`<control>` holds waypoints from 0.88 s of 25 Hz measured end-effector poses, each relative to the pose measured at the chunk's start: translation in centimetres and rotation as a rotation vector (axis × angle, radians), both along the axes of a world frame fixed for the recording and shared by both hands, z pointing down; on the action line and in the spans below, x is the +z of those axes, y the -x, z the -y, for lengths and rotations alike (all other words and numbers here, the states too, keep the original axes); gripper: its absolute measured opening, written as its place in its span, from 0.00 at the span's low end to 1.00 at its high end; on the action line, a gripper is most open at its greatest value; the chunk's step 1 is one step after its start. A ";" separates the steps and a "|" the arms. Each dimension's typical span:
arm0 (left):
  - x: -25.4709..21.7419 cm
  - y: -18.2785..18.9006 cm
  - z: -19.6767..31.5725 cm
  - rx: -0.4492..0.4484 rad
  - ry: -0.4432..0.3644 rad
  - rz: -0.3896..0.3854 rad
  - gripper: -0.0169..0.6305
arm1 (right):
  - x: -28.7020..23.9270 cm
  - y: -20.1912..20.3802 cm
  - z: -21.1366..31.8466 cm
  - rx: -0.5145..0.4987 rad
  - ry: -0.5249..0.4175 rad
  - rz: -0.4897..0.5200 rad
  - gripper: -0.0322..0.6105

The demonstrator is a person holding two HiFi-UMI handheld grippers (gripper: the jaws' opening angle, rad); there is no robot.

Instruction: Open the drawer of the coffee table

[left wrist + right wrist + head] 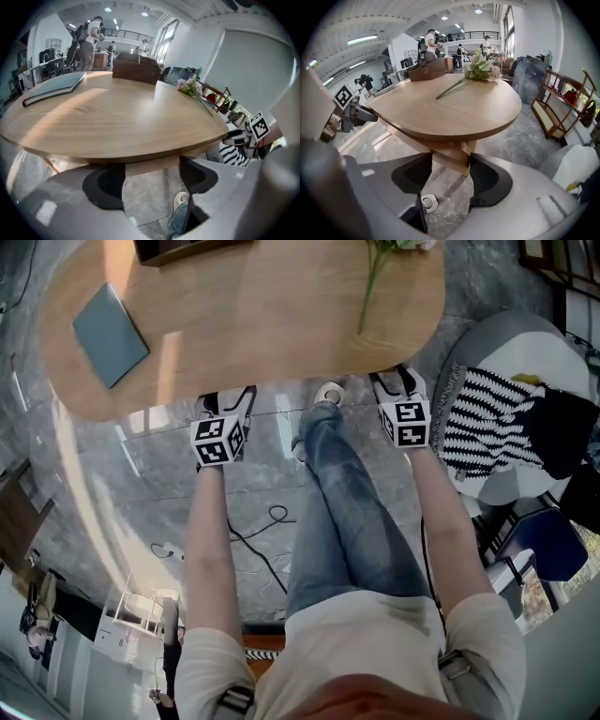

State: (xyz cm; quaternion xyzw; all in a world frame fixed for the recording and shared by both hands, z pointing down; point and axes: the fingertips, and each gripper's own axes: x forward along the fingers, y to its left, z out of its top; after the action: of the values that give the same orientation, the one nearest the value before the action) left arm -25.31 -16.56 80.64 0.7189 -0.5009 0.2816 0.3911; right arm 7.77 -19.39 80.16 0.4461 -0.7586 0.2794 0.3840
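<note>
oval light-wood coffee table (pixel 272 334), its drawer indistinct

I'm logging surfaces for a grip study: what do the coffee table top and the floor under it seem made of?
Coffee table top: probably wood or wood veneer, light tan, satin, with faint straight grain. Floor: likely polished stone or stone-look tile, grey with pale veins, thin seams and glossy reflections.

Grey marbled floor (pixel 141 474); white walls (pixel 253 70) lit by tall windows (pixel 508 28) and a long ceiling light (pixel 365 39); a wooden shelf (pixel 562 103); an armchair (pixel 525 343) with a striped cushion (pixel 487 418).
</note>
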 end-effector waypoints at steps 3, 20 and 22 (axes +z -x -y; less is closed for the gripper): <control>0.0 0.1 0.0 0.002 -0.003 0.001 0.59 | 0.0 0.0 0.0 0.024 -0.003 -0.007 0.44; -0.1 0.2 -1.3 0.001 -0.036 0.008 0.57 | -0.1 -0.1 -1.4 0.061 -0.044 -0.006 0.44; -0.1 0.2 -1.8 0.000 -0.037 0.008 0.57 | -0.1 -0.1 -1.9 0.063 -0.045 -0.006 0.44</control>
State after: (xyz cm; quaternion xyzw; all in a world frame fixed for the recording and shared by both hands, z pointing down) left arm -25.48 -14.76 80.57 0.7249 -0.5076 0.2752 0.3756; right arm 7.87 -17.49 80.04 0.4790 -0.7493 0.2727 0.3669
